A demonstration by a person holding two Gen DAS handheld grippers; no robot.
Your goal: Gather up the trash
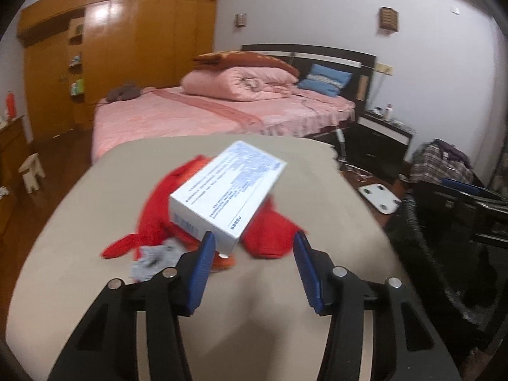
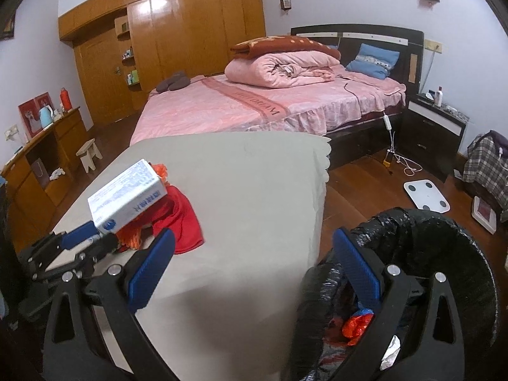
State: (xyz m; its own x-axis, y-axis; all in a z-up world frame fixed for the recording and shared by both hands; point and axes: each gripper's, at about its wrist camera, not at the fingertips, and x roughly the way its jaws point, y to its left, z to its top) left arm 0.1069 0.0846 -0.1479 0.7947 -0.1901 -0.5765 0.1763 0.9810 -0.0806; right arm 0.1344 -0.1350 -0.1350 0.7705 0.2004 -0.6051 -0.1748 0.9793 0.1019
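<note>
The white box [image 1: 227, 195] lies on a heap of red cloth [image 1: 270, 231] on the beige-covered table [image 1: 95, 222], straight ahead of the left claw [image 1: 252, 241] and just beyond its tips. Its near corner sits against the inner face of the claw's left blue finger [image 1: 203, 260], while the other finger stands clear to the right, so the jaws are half-wide with nothing pinched. The box's long axis runs away from the claw and leans to the right, so the jaws straddle its narrow end and not its length; I'd judge a short push forward would seat it for a squeeze across the width. A crumpled grey scrap [image 1: 150, 258] lies just left of the claw's left finger. The right claw [image 2: 254, 247] hangs wide and empty, well to the right of the box, its right finger over the rim of the black-lined bin [image 2: 444, 238] beside the table. The left hand is plainly the nearer one.
</note>
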